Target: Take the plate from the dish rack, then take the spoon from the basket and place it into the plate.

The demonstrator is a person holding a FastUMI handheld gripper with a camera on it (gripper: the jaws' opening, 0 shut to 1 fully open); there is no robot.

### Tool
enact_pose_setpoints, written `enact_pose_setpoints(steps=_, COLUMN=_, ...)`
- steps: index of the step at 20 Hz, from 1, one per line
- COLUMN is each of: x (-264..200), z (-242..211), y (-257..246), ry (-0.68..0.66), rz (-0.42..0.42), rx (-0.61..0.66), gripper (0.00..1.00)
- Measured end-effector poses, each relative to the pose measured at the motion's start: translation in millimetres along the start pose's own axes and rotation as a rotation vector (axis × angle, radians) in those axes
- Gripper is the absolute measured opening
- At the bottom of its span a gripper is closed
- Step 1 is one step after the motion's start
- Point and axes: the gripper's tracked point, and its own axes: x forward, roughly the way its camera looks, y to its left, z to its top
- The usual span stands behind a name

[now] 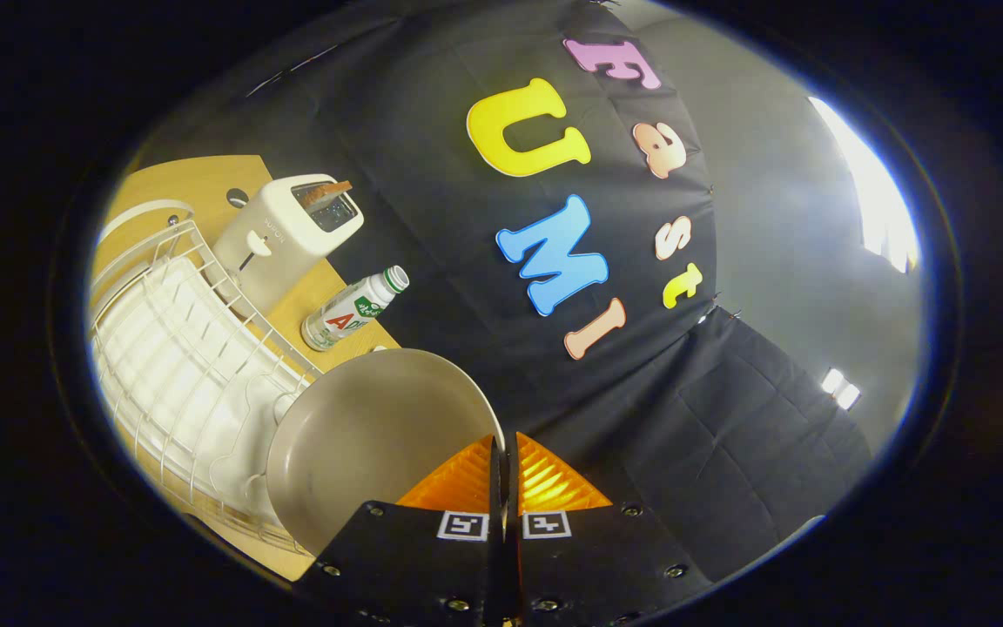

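Glazed grey-beige and smooth, the round plate (371,435) is pinched by its thin rim between the tool (503,453), whose fingers press together on that edge. It hangs tilted just above the white wire dish rack (179,366) on the wooden tabletop (197,178). Held only at one edge, the slick plate could swing or slip out and knock the rack's wires. Beyond the rack stand a boxy toaster (279,235) and a lying bottle (349,309).

Mock kitchen booth: toaster (279,235) and dish rack (179,366) on a wooden table (179,178).
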Motion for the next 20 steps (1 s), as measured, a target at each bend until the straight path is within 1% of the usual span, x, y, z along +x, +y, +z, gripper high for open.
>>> enact_pose_setpoints(steps=6, x=-31.7, z=-17.2, y=-17.8, ry=0.029, rz=0.042, rx=0.091, gripper=0.0)
enact_pose_setpoints(steps=11, x=-65.6, z=-32.6, y=-24.4, ry=0.015, rz=0.121, rx=0.16, gripper=0.0)
enact_pose_setpoints(steps=16, x=-102.8, z=-49.8, y=-33.0, ry=-0.024, rz=0.185, rx=0.181, gripper=0.0)
enact_pose_setpoints(steps=20, x=-123.7, z=-72.0, y=-30.2, ry=-0.03, rz=0.232, rx=0.198, gripper=0.0)
